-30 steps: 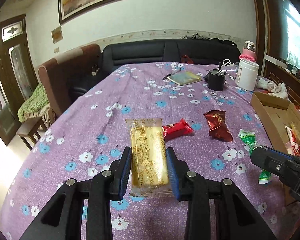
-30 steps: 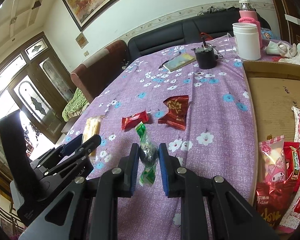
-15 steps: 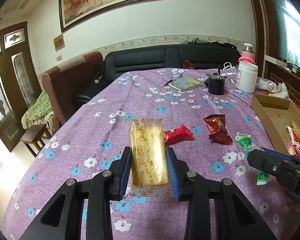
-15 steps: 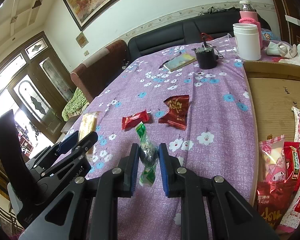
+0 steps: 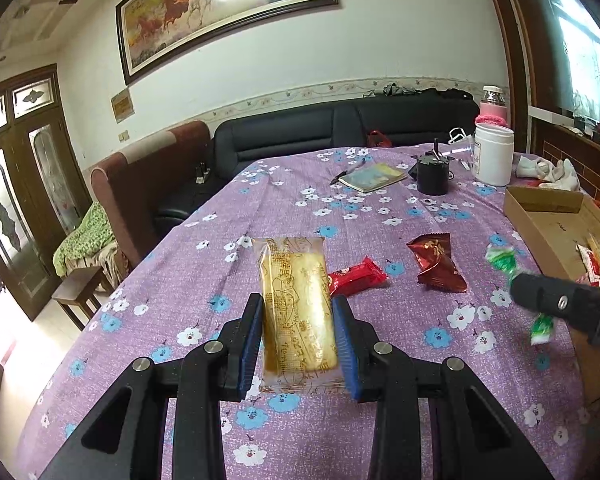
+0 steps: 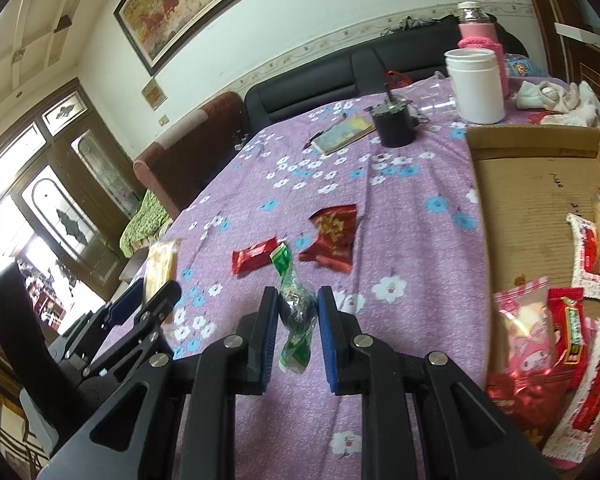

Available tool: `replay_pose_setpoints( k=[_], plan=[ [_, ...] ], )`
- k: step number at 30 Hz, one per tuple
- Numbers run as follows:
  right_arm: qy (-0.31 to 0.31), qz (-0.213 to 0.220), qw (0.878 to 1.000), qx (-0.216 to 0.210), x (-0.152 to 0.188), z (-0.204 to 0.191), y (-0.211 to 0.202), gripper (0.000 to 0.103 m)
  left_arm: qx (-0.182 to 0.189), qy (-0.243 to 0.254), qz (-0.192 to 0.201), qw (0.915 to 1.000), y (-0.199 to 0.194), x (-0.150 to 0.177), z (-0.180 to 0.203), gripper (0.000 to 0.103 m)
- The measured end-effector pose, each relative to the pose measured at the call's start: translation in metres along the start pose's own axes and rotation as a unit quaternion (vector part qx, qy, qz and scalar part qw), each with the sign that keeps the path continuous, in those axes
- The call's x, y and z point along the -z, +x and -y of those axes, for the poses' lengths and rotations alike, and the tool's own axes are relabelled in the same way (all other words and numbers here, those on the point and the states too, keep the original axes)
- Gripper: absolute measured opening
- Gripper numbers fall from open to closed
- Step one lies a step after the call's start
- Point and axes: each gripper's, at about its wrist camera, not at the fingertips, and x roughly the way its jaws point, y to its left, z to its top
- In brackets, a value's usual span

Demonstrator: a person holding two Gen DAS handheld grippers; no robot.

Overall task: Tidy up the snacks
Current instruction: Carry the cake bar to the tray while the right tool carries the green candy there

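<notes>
My left gripper (image 5: 298, 320) is shut on a long yellow wrapped cake (image 5: 296, 300), held above the purple flowered tablecloth (image 5: 300, 208). My right gripper (image 6: 298, 312) is shut on a green twist-wrapped candy (image 6: 294, 304), also held above the cloth. The right gripper also shows at the right of the left wrist view (image 5: 568, 308), with the candy (image 5: 500, 258) blurred. A small red packet (image 5: 356, 276) and a dark red pouch (image 5: 436, 264) lie on the cloth ahead. A cardboard box (image 6: 540, 208) at the right holds several snack packs (image 6: 560, 328).
At the far end of the table stand a black cup (image 5: 432, 174), a white jar (image 5: 494, 154), a pink-sleeved bottle (image 6: 478, 32) and a notebook (image 5: 374, 176). White cloths (image 6: 556, 96) lie past the box. A black sofa (image 5: 340, 132) stands behind the table.
Both grippers have risen a little with their snacks still held. The right gripper has shifted toward the box side; the green candy looks motion-blurred in the left wrist view.
</notes>
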Motion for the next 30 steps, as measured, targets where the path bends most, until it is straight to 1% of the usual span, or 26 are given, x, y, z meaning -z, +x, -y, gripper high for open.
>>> replay_pose_setpoints(
  k=[6, 11, 13, 16, 21, 24, 27, 30],
  plan=[
    [0.034, 0.025, 0.999, 0.02, -0.014, 0.024, -0.013, 0.019, -0.006, 0.007, 0.004, 0.9999, 0.0, 0.001, 0.003, 0.037],
    [0.079, 0.05, 0.994, 0.056, -0.027, 0.058, -0.027, 0.019, -0.01, 0.01, 0.008, 0.9999, -0.002, 0.001, 0.004, 0.037],
    [0.095, 0.059, 0.991, 0.079, -0.032, 0.071, -0.033, 0.019, -0.011, 0.011, 0.009, 0.9998, -0.002, 0.001, 0.004, 0.037],
    [0.11, 0.068, 0.987, 0.094, -0.036, 0.085, -0.039, 0.019, -0.013, 0.014, 0.009, 0.9998, -0.002, 0.001, 0.005, 0.037],
    [0.122, 0.071, 0.983, 0.117, -0.042, 0.101, -0.043, 0.019, -0.014, 0.019, 0.012, 0.9997, -0.003, 0.001, 0.008, 0.037],
    [0.13, 0.067, 0.981, 0.127, -0.046, 0.113, -0.046, 0.019, -0.006, 0.019, 0.006, 0.9998, -0.002, 0.0, 0.01, 0.037],
    [0.124, 0.061, 0.979, 0.147, -0.049, 0.126, -0.052, 0.019, 0.017, 0.008, -0.007, 0.9998, -0.004, -0.003, 0.012, 0.037],
    [0.137, 0.057, 0.977, 0.15, -0.052, 0.146, -0.06, 0.019, 0.027, 0.025, -0.006, 0.9993, -0.013, -0.008, 0.025, 0.037]
  ],
)
